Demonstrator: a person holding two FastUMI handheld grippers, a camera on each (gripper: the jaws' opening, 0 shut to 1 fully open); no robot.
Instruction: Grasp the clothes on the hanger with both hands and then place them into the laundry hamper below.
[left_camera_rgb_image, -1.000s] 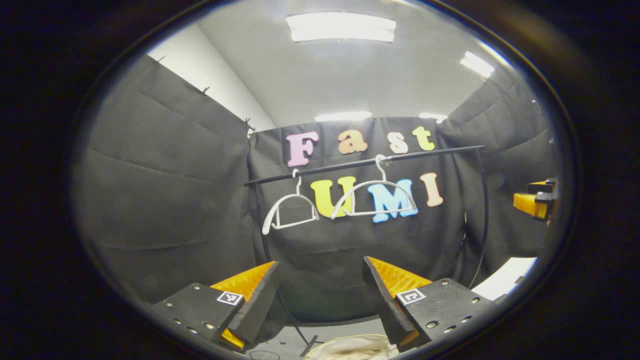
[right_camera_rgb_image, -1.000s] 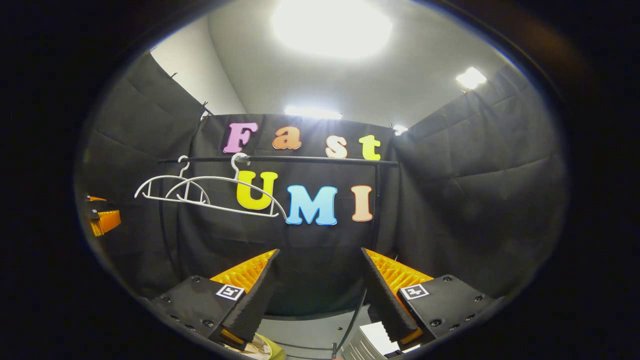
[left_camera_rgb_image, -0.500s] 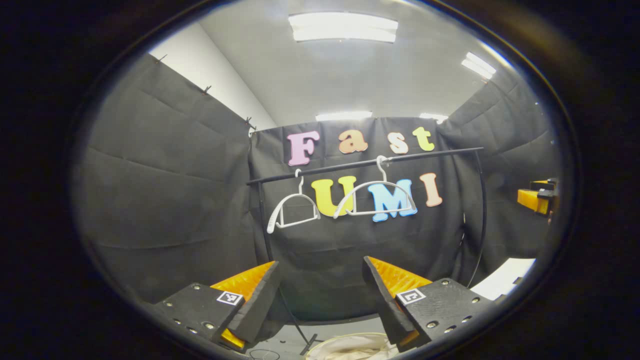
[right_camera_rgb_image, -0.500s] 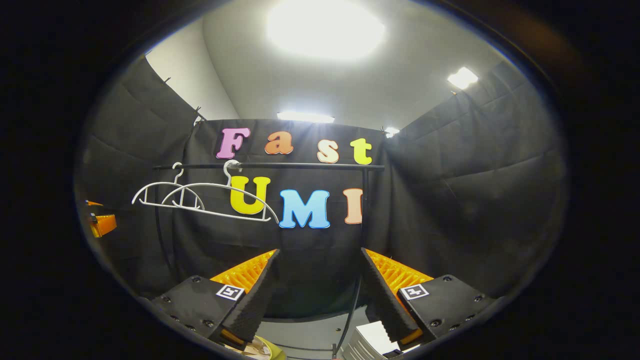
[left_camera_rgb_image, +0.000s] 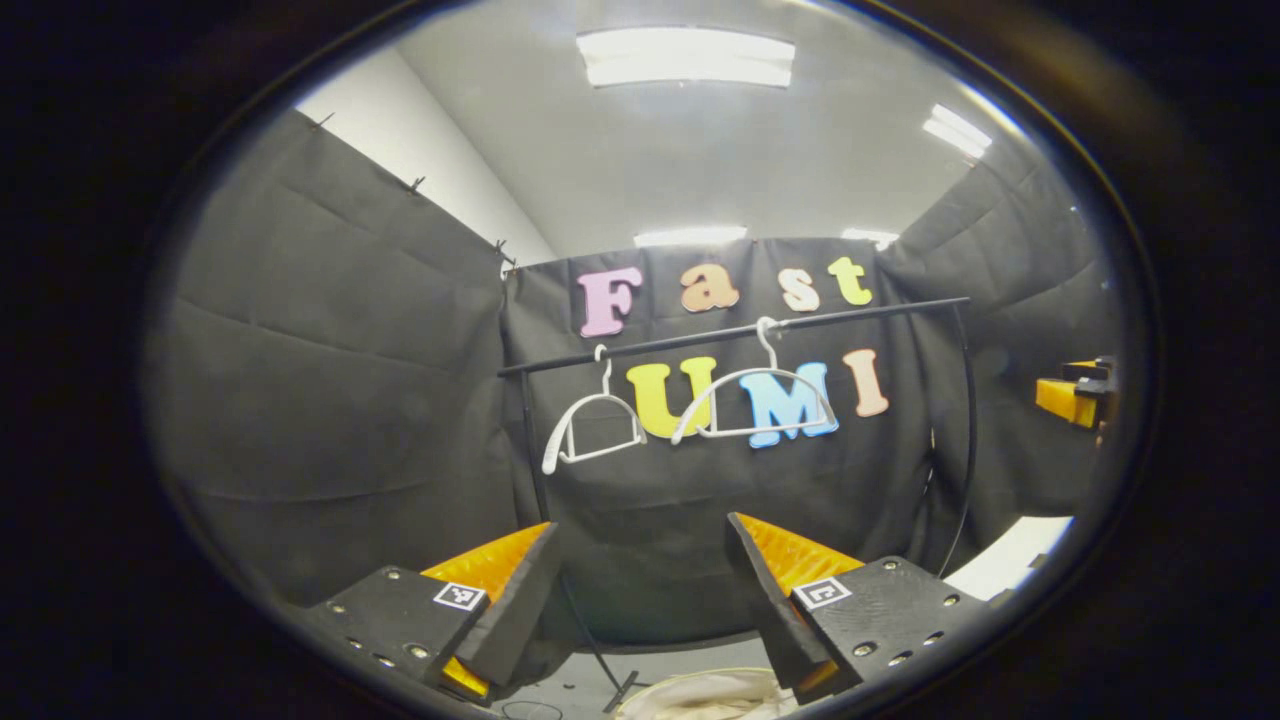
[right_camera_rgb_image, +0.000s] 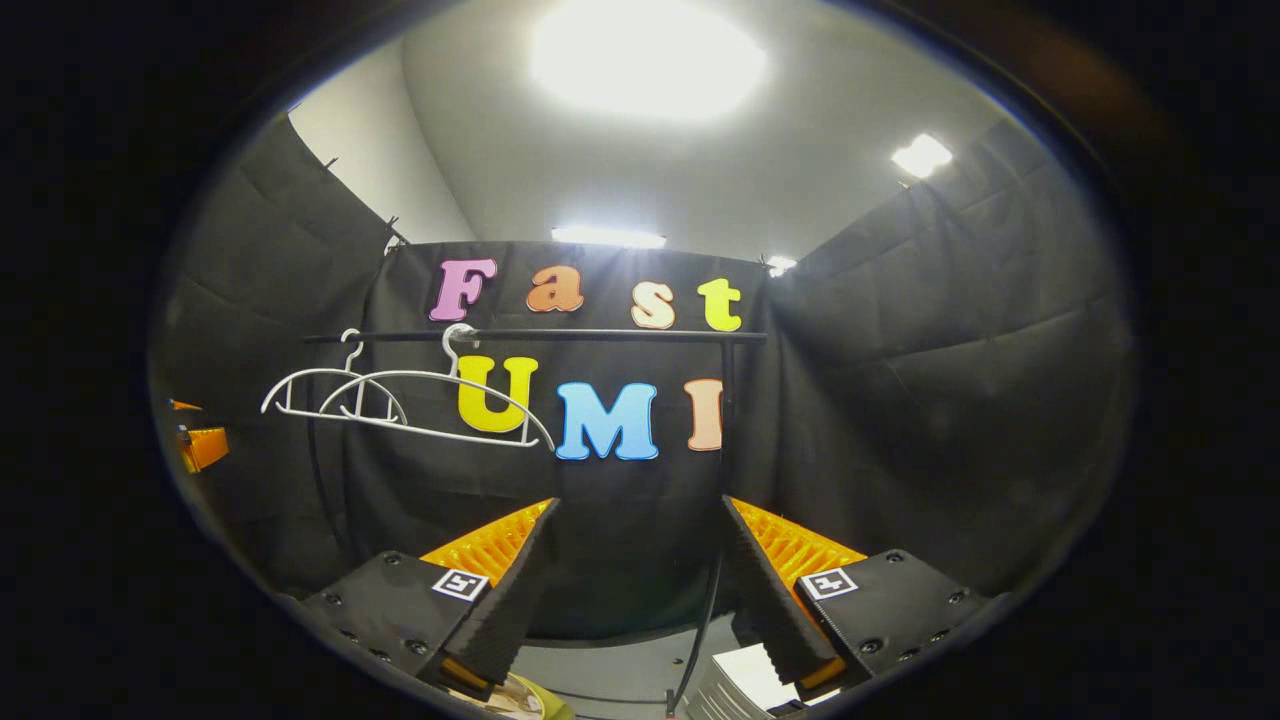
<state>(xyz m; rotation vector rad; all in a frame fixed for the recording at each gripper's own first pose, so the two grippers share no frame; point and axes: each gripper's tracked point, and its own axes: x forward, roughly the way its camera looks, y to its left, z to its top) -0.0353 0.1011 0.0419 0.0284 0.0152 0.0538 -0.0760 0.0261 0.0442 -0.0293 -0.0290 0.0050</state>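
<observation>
My left gripper (left_camera_rgb_image: 640, 590) and right gripper (right_camera_rgb_image: 635, 585) gape, released. Both hangers (left_camera_rgb_image: 752, 400) at frame centre hang bare, so grabbing risks snagging empty wire.

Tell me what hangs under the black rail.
Two bare white hangers hang under the rail: a smaller one and a wider one. No garment hangs on either. Lower down, pale cloth lies at the bottom edge, partly covered by the left gripper.

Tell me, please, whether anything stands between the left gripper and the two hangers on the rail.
Nothing visible does: in the left gripper view, only open air lies between the open left gripper and the two white hangers on the rail. Both hangers hang bare.
</observation>
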